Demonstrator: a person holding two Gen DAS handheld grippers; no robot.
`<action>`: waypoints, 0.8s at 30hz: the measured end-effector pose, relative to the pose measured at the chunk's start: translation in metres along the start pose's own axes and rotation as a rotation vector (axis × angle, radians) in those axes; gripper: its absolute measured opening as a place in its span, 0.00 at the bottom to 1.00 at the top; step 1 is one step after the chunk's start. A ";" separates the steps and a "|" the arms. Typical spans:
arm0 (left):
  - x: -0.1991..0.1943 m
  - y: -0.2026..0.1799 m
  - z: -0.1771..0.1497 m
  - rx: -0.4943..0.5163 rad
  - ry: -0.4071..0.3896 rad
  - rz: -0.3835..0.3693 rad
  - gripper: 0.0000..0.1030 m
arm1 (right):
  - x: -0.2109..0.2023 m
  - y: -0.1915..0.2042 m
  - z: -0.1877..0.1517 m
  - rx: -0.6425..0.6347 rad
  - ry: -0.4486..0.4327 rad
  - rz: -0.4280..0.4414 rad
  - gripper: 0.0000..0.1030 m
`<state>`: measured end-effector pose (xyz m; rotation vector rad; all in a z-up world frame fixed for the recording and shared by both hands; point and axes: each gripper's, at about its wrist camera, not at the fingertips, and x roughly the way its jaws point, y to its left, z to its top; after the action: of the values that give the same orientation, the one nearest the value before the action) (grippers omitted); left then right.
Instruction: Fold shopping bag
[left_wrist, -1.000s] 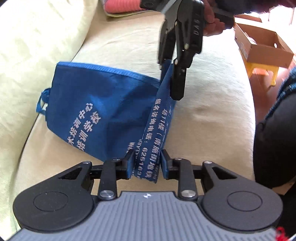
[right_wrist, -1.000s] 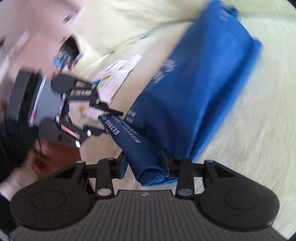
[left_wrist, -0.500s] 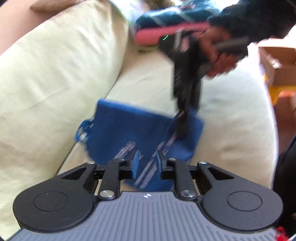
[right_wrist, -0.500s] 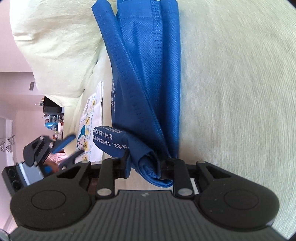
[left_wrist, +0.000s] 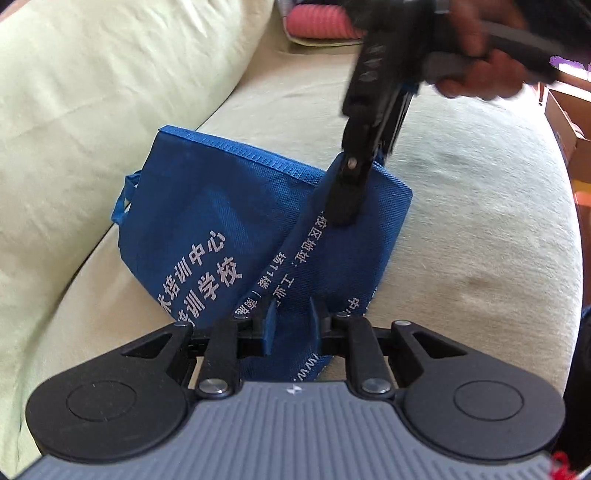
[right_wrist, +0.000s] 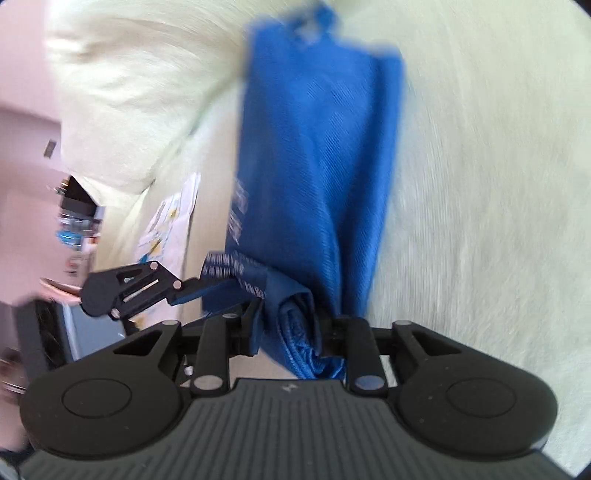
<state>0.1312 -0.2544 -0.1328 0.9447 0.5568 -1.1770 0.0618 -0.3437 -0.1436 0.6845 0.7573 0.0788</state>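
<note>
A blue shopping bag (left_wrist: 207, 221) with white print lies on the pale sofa seat (left_wrist: 480, 240), its handle loop against the back cushion. A folded strip of it runs between both grippers. My left gripper (left_wrist: 293, 325) has that strip's near end between its pads, and its jaws are closing on the cloth. My right gripper (left_wrist: 343, 210) comes down from above, held by a hand (left_wrist: 472, 74), and pinches the strip's far end. In the right wrist view my right gripper (right_wrist: 291, 328) holds a bunched roll of the bag (right_wrist: 314, 147) while its jaws are opening. The left gripper (right_wrist: 207, 291) grips the printed corner.
The sofa's back cushion (left_wrist: 92, 92) rises on the left. A pink ribbed thing (left_wrist: 317, 26) lies at the far end of the seat. A cardboard box (left_wrist: 565, 122) stands beyond the sofa's right edge. A printed leaflet (right_wrist: 166, 221) lies on the seat.
The left gripper's jaws have narrowed on the strip and it has sunk closer to the bag. The right gripper has risen with its end, and its view has swung.
</note>
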 end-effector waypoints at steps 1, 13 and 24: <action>0.000 -0.001 0.000 -0.011 0.000 0.000 0.19 | -0.011 0.016 -0.012 -0.100 -0.104 -0.069 0.40; -0.014 -0.009 0.004 -0.084 -0.024 0.060 0.24 | 0.019 0.080 -0.080 -0.706 -0.329 -0.448 0.07; 0.002 0.023 -0.001 -0.352 -0.007 0.094 0.21 | 0.009 0.052 -0.055 -0.570 -0.228 -0.336 0.06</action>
<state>0.1538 -0.2524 -0.1278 0.6579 0.6811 -0.9584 0.0412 -0.2708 -0.1470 0.0178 0.5814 -0.0885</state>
